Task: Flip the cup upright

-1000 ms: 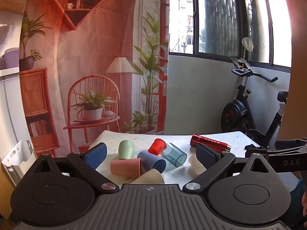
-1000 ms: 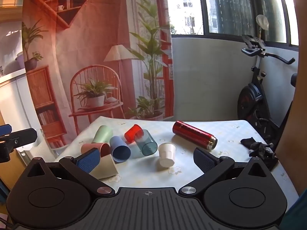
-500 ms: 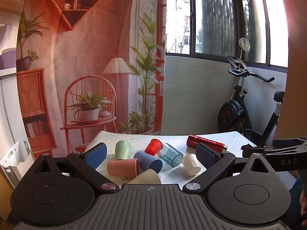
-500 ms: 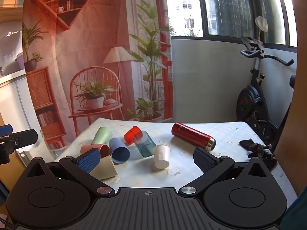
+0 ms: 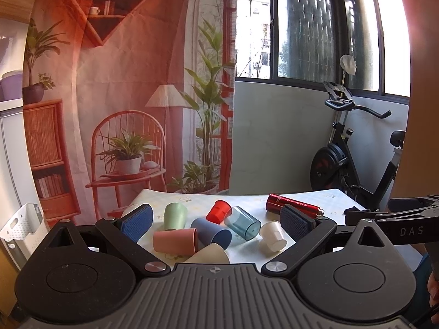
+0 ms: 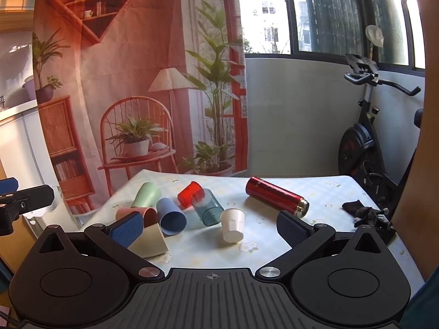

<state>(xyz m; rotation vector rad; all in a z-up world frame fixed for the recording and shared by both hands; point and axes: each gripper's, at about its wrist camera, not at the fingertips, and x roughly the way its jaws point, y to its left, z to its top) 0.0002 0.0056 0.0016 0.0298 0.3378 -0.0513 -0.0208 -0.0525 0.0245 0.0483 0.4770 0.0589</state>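
Left wrist view: the letters "DAS" read in pale print on the black body of the right gripper (image 5: 395, 220), which juts in from the right edge. The red flask (image 5: 293, 206) carries small print too blurred to read. The left gripper (image 5: 216, 220) hangs above the near edge of the table (image 5: 332, 194), level and aimed forward, its blue pads (image 5: 137, 220) spread wide apart with nothing between them. Between the pads lies a cluster of cups, all tipped on their sides: green cup (image 5: 175, 215), pink cup (image 5: 175, 240), blue cup (image 5: 214, 232), red cup (image 5: 218, 212), clear teal cup (image 5: 242, 222), cream cup (image 5: 210, 253). The white cup (image 5: 272, 236) lies apart to their right, its long axis slanting toward the camera.

Right wrist view: the right gripper (image 6: 210, 229) is level too, fingers wide apart and empty. The white cup (image 6: 232, 224) sits near the table's middle between the pads (image 6: 290, 226), narrower end toward the camera, wider end tilted away, just right of the clear teal cup (image 6: 208, 210). The red flask (image 6: 275, 196) lies on its side behind it. A black cloth bundle (image 6: 365, 213) rests at the table's right edge.
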